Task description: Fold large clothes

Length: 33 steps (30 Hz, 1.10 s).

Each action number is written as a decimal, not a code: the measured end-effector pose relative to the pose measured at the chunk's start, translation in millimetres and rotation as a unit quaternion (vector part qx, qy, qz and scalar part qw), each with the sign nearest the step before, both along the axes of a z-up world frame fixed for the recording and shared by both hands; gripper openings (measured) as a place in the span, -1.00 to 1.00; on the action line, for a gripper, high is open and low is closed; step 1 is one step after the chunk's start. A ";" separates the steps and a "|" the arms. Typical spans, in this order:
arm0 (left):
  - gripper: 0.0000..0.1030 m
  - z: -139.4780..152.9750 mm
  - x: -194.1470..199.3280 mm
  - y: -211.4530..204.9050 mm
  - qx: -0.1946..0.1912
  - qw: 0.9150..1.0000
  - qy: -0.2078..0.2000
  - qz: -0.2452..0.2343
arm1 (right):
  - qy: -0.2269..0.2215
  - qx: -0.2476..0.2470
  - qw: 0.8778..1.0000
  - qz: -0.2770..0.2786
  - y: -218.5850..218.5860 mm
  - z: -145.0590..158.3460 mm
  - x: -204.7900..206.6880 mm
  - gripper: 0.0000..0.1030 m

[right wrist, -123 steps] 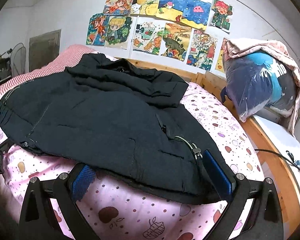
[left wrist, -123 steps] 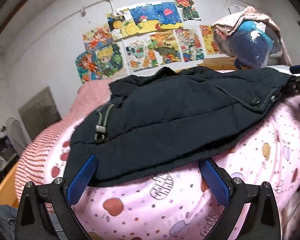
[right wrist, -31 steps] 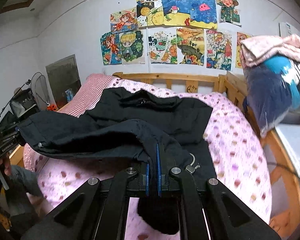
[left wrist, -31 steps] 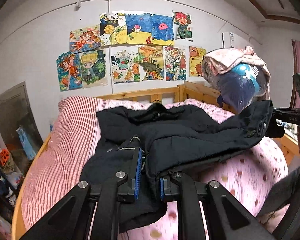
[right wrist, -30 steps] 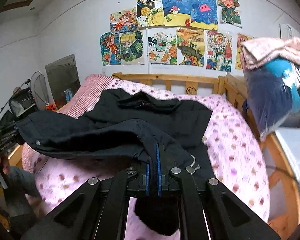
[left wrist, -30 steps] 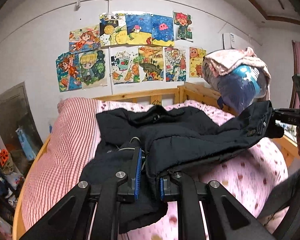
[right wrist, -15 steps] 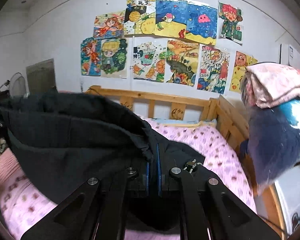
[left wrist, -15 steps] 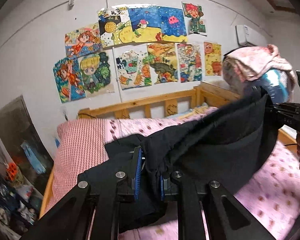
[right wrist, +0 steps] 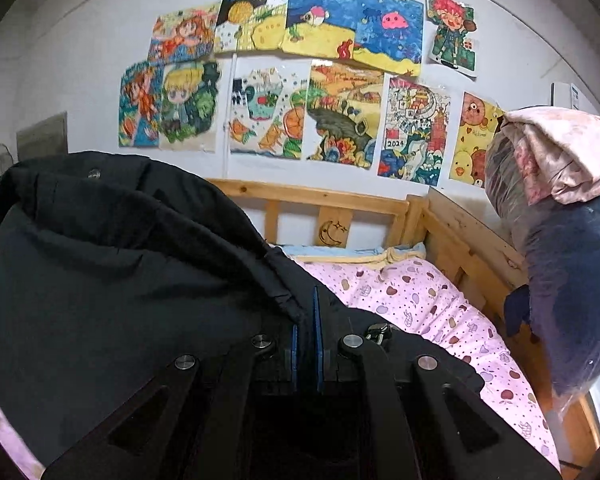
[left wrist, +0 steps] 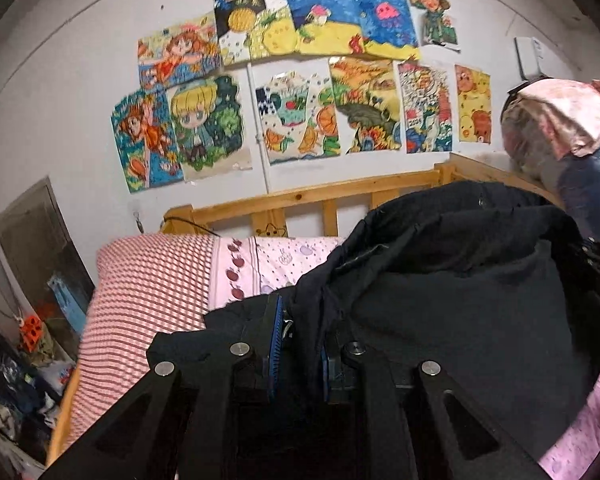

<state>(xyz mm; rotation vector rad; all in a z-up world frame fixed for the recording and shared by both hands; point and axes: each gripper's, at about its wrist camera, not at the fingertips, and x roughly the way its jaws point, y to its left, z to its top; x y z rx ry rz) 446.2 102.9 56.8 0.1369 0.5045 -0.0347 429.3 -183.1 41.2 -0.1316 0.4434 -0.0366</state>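
A wooden bed fills the room below a wall of coloured drawings, its pink patterned sheet running toward the slatted headboard and a red-checked cover lying along its left side. The dark padded jacket is lifted off the sheet and hangs as a broad drape between the two tools — its hem bunches high across the middle of both views while the rest sags toward the mattress. At the bed's right edge sits a bagged bundle topped with pink cloth. The left gripper has its blue-padded jaws pressed onto a fold of the jacket's edge. The right gripper pinches another stretch of the same edge — only a thin layer of fabric separates its pads, beside a small metal zip pull.
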 end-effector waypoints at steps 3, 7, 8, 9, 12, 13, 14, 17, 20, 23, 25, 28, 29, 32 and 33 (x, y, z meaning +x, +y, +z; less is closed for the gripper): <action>-0.66 -16.5 19.7 8.0 -0.044 0.999 0.024 0.010 | 0.007 0.007 1.000 0.005 -4.4 -13.3 11.6 -0.87; -0.60 -30.2 30.9 19.8 -0.106 0.993 0.053 0.026 | 0.018 0.027 0.999 0.018 -12.8 -20.8 17.0 -0.54; -0.58 -32.2 30.6 19.3 -0.105 0.993 0.055 0.027 | 0.018 0.031 0.999 0.019 -14.8 -21.3 17.2 -0.42; -0.53 -31.8 28.6 16.7 -0.096 0.993 0.057 0.026 | 0.017 0.037 0.999 0.023 -17.5 -21.3 16.0 -0.14; 0.51 -26.6 15.3 10.7 -0.088 0.995 0.045 0.003 | 0.009 0.068 0.997 0.035 -26.8 -19.6 10.1 0.15; 0.89 -23.1 8.2 10.2 -0.088 0.996 0.032 0.002 | 0.011 0.074 0.997 0.036 -29.1 -19.3 9.8 0.16; 0.96 -17.9 4.3 11.4 -0.087 0.996 0.021 0.006 | 0.014 0.083 0.996 0.040 -31.3 -18.5 8.4 0.18; 0.97 -10.9 -11.2 14.2 -0.099 0.995 0.019 -0.002 | 0.012 0.092 0.994 0.055 -34.9 -20.1 0.4 0.52; 0.97 -13.1 -21.8 13.0 -0.094 0.995 0.029 -0.011 | 0.004 0.058 0.996 0.069 -31.5 -18.5 -11.9 0.62; 0.97 -23.1 -27.0 5.4 -0.088 0.995 0.037 -0.037 | 0.005 0.038 0.996 0.080 -27.2 -15.4 -22.2 0.65; 0.97 -31.1 -23.6 -0.2 -0.093 0.993 0.048 -0.048 | 0.014 0.048 0.994 0.098 -25.0 -16.8 -25.6 0.79; 0.97 -42.8 -16.8 -9.1 -0.091 0.993 0.062 -0.051 | 0.076 0.083 0.984 0.137 -19.8 -30.6 -12.8 0.81; 0.98 -48.7 -11.0 -14.7 -0.072 0.994 0.068 -0.047 | 0.095 0.092 0.981 0.144 -19.3 -36.7 -8.6 0.81; 1.00 -62.3 2.7 -24.7 -0.023 0.996 0.075 -0.030 | 0.127 0.111 0.976 0.141 -19.9 -57.6 8.3 0.81; 1.00 -64.2 6.5 -24.4 -0.021 0.997 0.074 -0.025 | 0.128 0.113 0.976 0.136 -20.7 -62.1 12.2 0.81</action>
